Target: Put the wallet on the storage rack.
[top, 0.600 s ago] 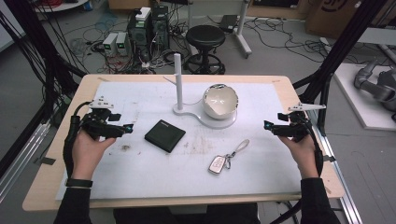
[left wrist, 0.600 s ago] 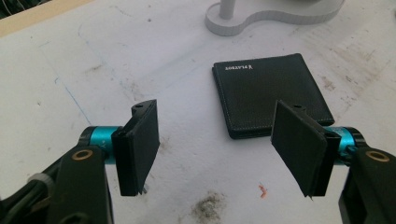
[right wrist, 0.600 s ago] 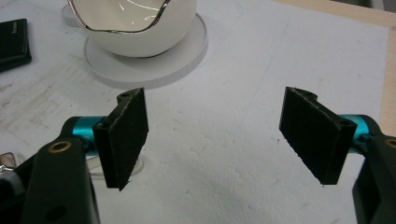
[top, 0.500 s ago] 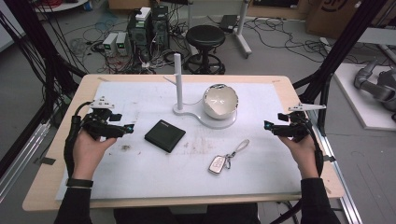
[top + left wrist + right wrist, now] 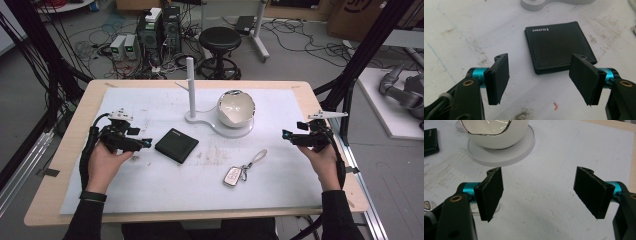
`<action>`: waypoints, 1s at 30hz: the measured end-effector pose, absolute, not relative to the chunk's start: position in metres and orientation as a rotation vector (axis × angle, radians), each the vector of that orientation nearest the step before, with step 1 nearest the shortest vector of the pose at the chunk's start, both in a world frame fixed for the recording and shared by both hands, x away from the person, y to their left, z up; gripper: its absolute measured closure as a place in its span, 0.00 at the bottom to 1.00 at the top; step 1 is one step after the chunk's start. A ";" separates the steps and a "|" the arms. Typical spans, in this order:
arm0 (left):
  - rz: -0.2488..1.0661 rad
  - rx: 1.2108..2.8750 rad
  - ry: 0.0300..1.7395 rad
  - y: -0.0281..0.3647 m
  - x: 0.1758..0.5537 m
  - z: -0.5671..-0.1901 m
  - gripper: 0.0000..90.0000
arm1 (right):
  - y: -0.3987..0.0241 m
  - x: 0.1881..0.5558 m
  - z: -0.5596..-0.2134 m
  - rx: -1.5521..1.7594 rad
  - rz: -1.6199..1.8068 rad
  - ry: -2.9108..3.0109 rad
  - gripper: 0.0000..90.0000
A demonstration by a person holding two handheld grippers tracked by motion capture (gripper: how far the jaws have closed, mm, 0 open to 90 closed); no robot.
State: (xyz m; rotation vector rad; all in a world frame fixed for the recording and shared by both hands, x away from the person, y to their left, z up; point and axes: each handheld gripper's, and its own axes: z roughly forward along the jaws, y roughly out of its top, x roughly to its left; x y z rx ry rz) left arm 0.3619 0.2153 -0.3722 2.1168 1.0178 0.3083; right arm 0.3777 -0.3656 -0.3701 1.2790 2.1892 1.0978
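Black wallet (image 5: pixel 559 46) closed, flat on mat, key fob (image 5: pixel 231 176) nearby

On the table (image 5: pixel 70 150), a mat (image 5: pixel 150 185) over most of the top. Near the middle of the mat, a wallet (image 5: pixel 176 145), lying flat. Behind and right of the wallet, a stand (image 5: pixel 200 119) with an upright post (image 5: pixel 190 82) at its left end and a bowl (image 5: pixel 236 107) seated on its right end. In front of the bowl, right of the wallet, a key fob (image 5: pixel 233 176) with a strap (image 5: pixel 256 157) trailing back and right. Left gripper (image 5: pixel 145 143) just left of the wallet, jaws wide apart, pointing toward it. Right gripper (image 5: pixel 286 135) near the right edge of the mat, well apart from the bowl and fob, jaws spread. Beyond the far edge, on the floor, a stool (image 5: pixel 220 37).
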 end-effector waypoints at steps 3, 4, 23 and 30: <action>0.278 2.141 1.006 0.209 0.365 -0.380 0.36 | -0.365 0.378 -0.371 1.279 1.094 2.194 0.27; 0.265 2.142 1.002 0.207 0.366 -0.384 0.36 | -0.365 0.379 -0.372 1.279 1.094 2.193 0.27; 0.040 1.957 1.264 0.202 0.391 -0.425 0.50 | -0.364 0.380 -0.375 1.279 1.084 2.207 0.27; -0.038 1.963 1.273 0.197 0.393 -0.432 0.61 | -0.363 0.381 -0.376 1.282 1.082 2.212 0.27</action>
